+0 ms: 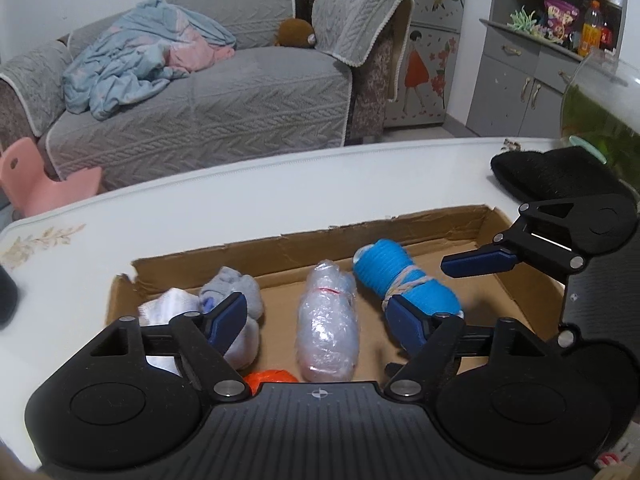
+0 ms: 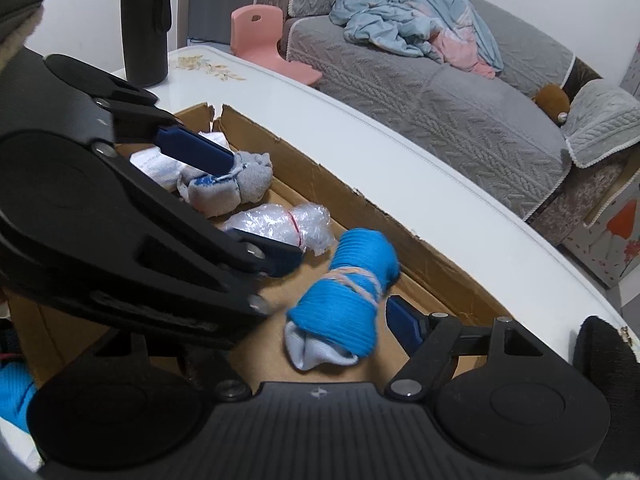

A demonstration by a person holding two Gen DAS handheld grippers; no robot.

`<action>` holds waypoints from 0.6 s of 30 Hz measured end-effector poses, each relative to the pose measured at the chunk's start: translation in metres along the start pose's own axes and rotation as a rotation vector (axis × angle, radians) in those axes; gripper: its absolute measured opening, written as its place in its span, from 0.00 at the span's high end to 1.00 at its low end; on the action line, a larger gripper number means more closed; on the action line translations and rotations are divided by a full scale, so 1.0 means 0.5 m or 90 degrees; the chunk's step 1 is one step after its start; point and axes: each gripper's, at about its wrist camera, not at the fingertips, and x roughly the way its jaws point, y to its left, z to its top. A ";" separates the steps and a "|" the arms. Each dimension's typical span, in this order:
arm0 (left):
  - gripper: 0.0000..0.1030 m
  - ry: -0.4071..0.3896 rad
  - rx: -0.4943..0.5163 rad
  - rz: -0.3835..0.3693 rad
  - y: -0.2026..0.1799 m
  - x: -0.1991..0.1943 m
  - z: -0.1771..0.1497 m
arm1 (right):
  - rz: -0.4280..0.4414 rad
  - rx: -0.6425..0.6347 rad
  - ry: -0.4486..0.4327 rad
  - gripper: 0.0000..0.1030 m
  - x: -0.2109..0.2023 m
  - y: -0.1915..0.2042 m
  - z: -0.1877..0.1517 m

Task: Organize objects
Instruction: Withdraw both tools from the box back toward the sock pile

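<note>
A shallow cardboard box lies on the white table. In it lie a clear plastic-wrapped bundle, a blue sock roll tied with pale string, and a grey-white sock bundle. My left gripper is open, straddling the plastic bundle without pressing on it. My right gripper is open around the blue sock roll, which rests on the box floor. The left gripper hides the right gripper's left finger. One of the right gripper's fingers reaches into the box from the right.
An orange item peeks out under the left gripper. A black cloth thing and a glass bowl sit at the table's far right. A black bottle stands at the left end. A pink chair and a grey sofa lie beyond.
</note>
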 end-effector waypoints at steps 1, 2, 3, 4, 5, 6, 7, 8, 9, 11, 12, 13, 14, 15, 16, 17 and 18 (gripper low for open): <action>0.19 -0.003 0.000 -0.003 0.002 -0.008 0.001 | -0.003 0.001 -0.001 0.30 -0.003 0.001 0.001; 0.19 -0.006 0.001 -0.007 0.005 -0.018 -0.001 | -0.004 0.004 -0.004 0.30 -0.008 0.000 0.002; 0.19 -0.010 0.004 -0.007 0.006 -0.029 -0.004 | -0.004 0.006 -0.008 0.30 -0.013 0.001 0.002; 0.19 -0.013 0.008 -0.004 0.006 -0.039 -0.006 | -0.003 0.007 -0.009 0.30 -0.018 0.002 0.001; 0.18 -0.017 0.012 -0.002 0.006 -0.049 -0.008 | -0.007 0.007 -0.010 0.30 -0.022 0.003 0.002; 0.18 -0.021 0.013 0.000 0.007 -0.060 -0.010 | -0.010 0.007 -0.012 0.30 -0.027 0.004 0.002; 0.18 -0.023 0.012 0.000 0.008 -0.069 -0.012 | -0.010 0.010 -0.014 0.30 -0.032 0.004 0.001; 0.18 -0.024 0.010 -0.004 0.009 -0.077 -0.014 | -0.010 0.012 -0.016 0.30 -0.038 0.005 0.000; 0.18 -0.024 0.014 -0.009 0.009 -0.087 -0.017 | -0.011 0.011 -0.019 0.30 -0.042 0.007 0.000; 0.18 -0.028 0.039 -0.011 0.006 -0.112 -0.025 | -0.013 0.000 -0.028 0.30 -0.061 0.015 -0.006; 0.18 -0.033 0.054 -0.011 0.004 -0.128 -0.031 | -0.013 -0.007 -0.035 0.30 -0.073 0.022 -0.007; 0.18 -0.038 0.067 -0.013 0.002 -0.144 -0.038 | -0.012 -0.017 -0.043 0.29 -0.086 0.029 -0.010; 0.17 -0.044 0.078 -0.015 0.000 -0.163 -0.046 | -0.016 -0.027 -0.051 0.29 -0.102 0.038 -0.015; 0.16 -0.050 0.089 -0.018 -0.001 -0.183 -0.056 | -0.022 -0.036 -0.061 0.29 -0.121 0.048 -0.020; 0.15 -0.057 0.103 -0.022 -0.003 -0.204 -0.068 | -0.027 -0.044 -0.071 0.27 -0.139 0.058 -0.026; 0.13 -0.065 0.118 -0.023 -0.007 -0.225 -0.081 | -0.029 -0.051 -0.079 0.26 -0.159 0.069 -0.031; 0.12 -0.072 0.129 -0.019 -0.010 -0.244 -0.095 | -0.034 -0.057 -0.084 0.25 -0.176 0.079 -0.037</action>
